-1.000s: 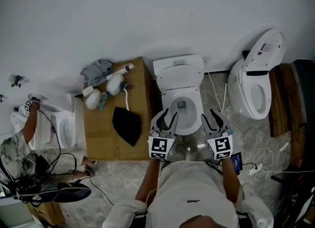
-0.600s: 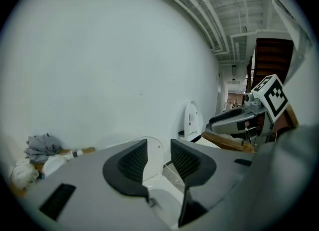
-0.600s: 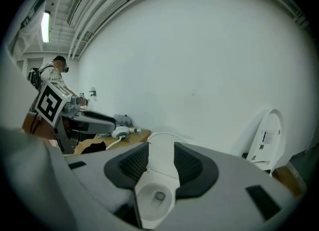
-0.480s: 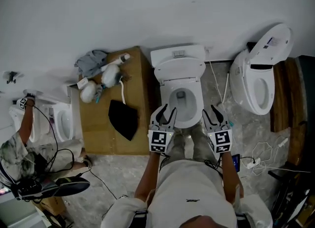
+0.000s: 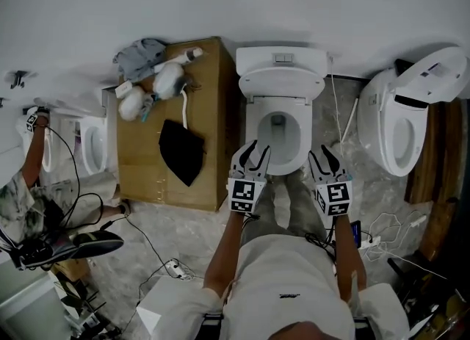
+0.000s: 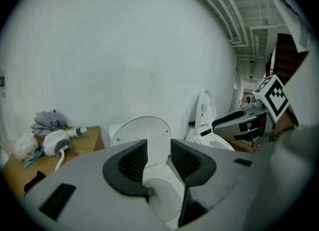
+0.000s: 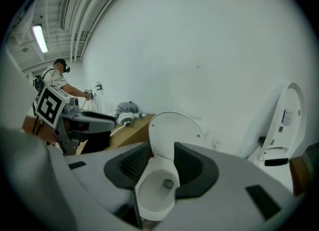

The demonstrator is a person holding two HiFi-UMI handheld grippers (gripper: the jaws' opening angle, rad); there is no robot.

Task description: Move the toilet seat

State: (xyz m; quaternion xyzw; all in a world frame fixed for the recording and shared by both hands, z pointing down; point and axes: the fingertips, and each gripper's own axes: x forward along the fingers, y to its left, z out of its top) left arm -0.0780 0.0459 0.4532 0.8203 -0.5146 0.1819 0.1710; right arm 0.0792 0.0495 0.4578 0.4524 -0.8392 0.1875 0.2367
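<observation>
**Both claws narrow and empty at the toilet**

The left claw [image 5: 254,156] and right claw [image 5: 323,161] hover just in front of the toilet [image 5: 302,140]. Each is pinched narrow and grips nothing. The toilet seat [image 6: 142,132] stands raised against the tank, apart from both claws.

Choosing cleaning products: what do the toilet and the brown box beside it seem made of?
Toilet: probably glazed ceramic, since it is white, smooth and slightly glossy.
Box: brown, matte and flat-sided, so cardboard or plywood; the look leaves it open.
</observation>
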